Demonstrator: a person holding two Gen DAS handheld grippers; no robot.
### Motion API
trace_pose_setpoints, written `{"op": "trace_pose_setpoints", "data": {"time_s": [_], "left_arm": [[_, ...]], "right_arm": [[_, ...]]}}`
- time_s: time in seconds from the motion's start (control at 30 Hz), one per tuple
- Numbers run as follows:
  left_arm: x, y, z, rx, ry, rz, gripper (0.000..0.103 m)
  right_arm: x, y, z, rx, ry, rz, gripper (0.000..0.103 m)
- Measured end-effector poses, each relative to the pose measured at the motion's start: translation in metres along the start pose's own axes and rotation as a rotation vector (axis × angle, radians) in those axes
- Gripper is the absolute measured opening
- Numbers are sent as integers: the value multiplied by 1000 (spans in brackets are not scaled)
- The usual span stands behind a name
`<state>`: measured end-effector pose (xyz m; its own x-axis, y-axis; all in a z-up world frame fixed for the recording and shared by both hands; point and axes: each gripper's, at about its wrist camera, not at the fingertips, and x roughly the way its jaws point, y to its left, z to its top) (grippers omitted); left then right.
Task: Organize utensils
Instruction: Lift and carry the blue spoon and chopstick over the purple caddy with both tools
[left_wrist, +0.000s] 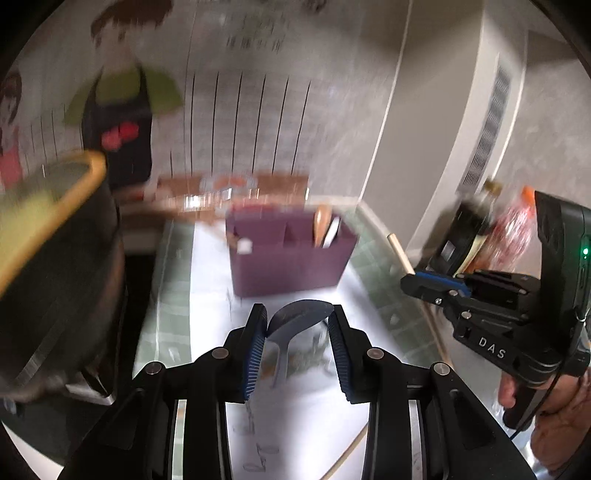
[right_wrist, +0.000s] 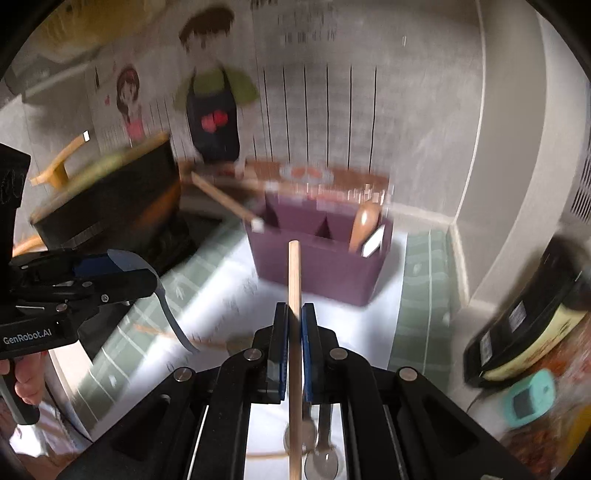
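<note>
Utensils are in both grips and off the table. A grey-blue spoon (left_wrist: 295, 321) sits between the pads of the left gripper (left_wrist: 297, 347), bowl across the gap and handle hanging down toward the white sheet (left_wrist: 210, 295); the jaws stand partly apart and clamp the bowl by its edges. In the right wrist view the same spoon (right_wrist: 162, 295) hangs from that gripper at the left. The right gripper (right_wrist: 294, 350) is closed tight on a wooden chopstick (right_wrist: 294, 280), which stands almost upright through the pads, its far tip in front of the purple organizer (right_wrist: 321, 258).

That organizer stands at the far end of the sheet, divided into compartments; the right one already holds a wooden utensil (right_wrist: 364, 225) and a white-tipped piece. 2 metal spoons (right_wrist: 321, 454) lie on the sheet near the camera, below the right gripper. A dark pot (left_wrist: 55, 266) stands at the left, bottles at the right.

Risks, as I judge them: the spoon is pinched only across its curved bowl, so it may swivel or slip out on the way. The long chopstick could strike the organizer's rim or tip the light box, and the 2 grippers travel close together and may collide.
</note>
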<state>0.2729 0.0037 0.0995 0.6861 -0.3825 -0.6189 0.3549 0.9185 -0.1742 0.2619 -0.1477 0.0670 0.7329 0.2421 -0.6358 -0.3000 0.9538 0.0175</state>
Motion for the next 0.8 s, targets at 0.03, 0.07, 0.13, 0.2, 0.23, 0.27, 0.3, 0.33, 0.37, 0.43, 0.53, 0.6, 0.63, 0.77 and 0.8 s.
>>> {"op": "trace_pose_setpoints", "data": {"time_s": [0.03, 0.07, 0.13, 0.2, 0.23, 0.27, 0.3, 0.33, 0.37, 0.43, 0.53, 0.6, 0.63, 0.77, 0.8], "left_arm": [[-8, -2, 9, 7, -27, -4, 35], [-16, -4, 19, 15, -55, -10, 35], [-27, -8, 39, 36, -96, -15, 35], [-37, -13, 63, 61, -148, -4, 35], [-41, -15, 76, 70, -170, -2, 35], [-45, -16, 91, 71, -194, 0, 35], [-47, -16, 103, 71, -208, -2, 35], [-48, -15, 116, 69, -223, -4, 35], [-50, -15, 130, 65, -239, 0, 35], [-50, -14, 152, 61, -263, 4, 35], [-46, -9, 173, 44, -284, 8, 35], [-41, -5, 183, 22, -293, 3, 35], [-38, -2, 186, 13, -295, 0, 35], [-18, 6, 192, -15, -282, -2, 35], [-11, 9, 193, -22, -274, -1, 35]], "right_arm": [[-6, 2, 8, -7, -21, 0, 6], [-14, 4, 19, -22, -51, -6, 6], [-29, 9, 45, -59, -115, -21, 6], [-40, 11, 70, -82, -180, -34, 6], [-45, 11, 84, -92, -211, -30, 6], [-50, 10, 100, -95, -247, -24, 6], [-54, 11, 113, -101, -273, -26, 6], [-57, 11, 125, -107, -299, -37, 6], [-59, 9, 137, -110, -326, -42, 6], [-63, 7, 156, -121, -378, -59, 6], [-64, 2, 177, -126, -453, -79, 6], [-64, -2, 185, -123, -493, -92, 6], [-65, -4, 188, -121, -512, -92, 6], [-51, -17, 194, -94, -554, -86, 6], [-46, -20, 194, -88, -555, -86, 6]]}}
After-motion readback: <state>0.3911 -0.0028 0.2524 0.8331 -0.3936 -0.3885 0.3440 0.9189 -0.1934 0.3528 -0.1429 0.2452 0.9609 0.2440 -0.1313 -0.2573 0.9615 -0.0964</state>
